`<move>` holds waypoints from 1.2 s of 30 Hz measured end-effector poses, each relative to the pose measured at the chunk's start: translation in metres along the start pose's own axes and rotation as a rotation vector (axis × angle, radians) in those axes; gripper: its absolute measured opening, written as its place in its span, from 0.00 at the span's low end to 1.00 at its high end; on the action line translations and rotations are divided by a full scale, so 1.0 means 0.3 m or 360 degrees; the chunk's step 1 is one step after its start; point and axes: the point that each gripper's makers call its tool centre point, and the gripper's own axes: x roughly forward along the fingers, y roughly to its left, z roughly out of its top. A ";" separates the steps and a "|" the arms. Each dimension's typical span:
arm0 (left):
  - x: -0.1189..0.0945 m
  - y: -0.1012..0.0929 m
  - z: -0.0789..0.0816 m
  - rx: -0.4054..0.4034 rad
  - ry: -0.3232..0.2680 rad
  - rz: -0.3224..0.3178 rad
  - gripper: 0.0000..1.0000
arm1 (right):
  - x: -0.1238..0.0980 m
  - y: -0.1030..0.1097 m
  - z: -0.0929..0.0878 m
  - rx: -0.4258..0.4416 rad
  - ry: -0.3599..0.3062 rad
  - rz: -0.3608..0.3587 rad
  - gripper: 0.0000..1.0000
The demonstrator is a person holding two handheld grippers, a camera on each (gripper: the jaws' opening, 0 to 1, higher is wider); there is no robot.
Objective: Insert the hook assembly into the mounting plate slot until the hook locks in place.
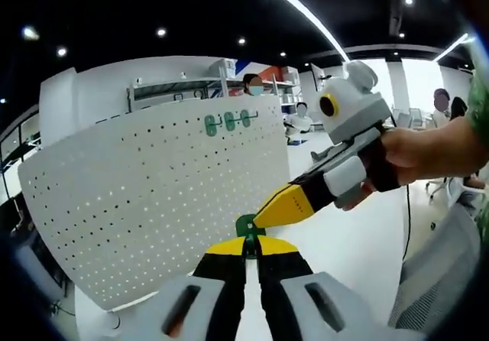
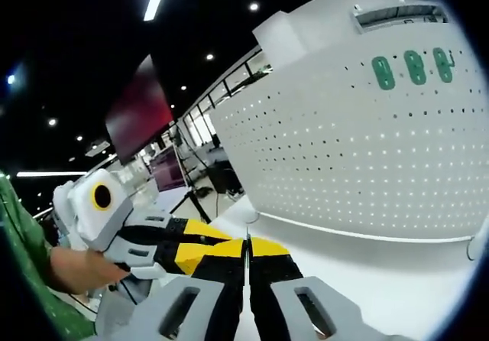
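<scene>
You are holding a small green plastic hook assembly (image 1: 247, 225) pinched between the closed yellow-tipped jaws of your left gripper (image 1: 247, 243), in front of the lower part of the white perforated mounting plate (image 1: 153, 196). Your right gripper (image 2: 247, 251) is meeting that tip from the side away from the plate, jaws pressed together; whether they are catching anything cannot be told. Three green hooks (image 1: 228, 121) are already sitting in a row near the plate's upper edge. Judging from this, you are preparing insertion: keep the hook square to the plate, align it with a free slot beside that row, and push steadily until it seats.
</scene>
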 end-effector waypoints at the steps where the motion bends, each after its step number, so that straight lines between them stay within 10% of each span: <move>1: 0.000 -0.006 0.001 0.0013 -0.0003 0.0004 0.05 | 0.000 0.002 0.002 0.0005 -0.0002 0.0003 0.00; 36: 0.005 0.000 0.020 0.0007 -0.0094 0.0087 0.02 | -0.003 0.033 0.016 -0.0173 0.0015 -0.0012 0.00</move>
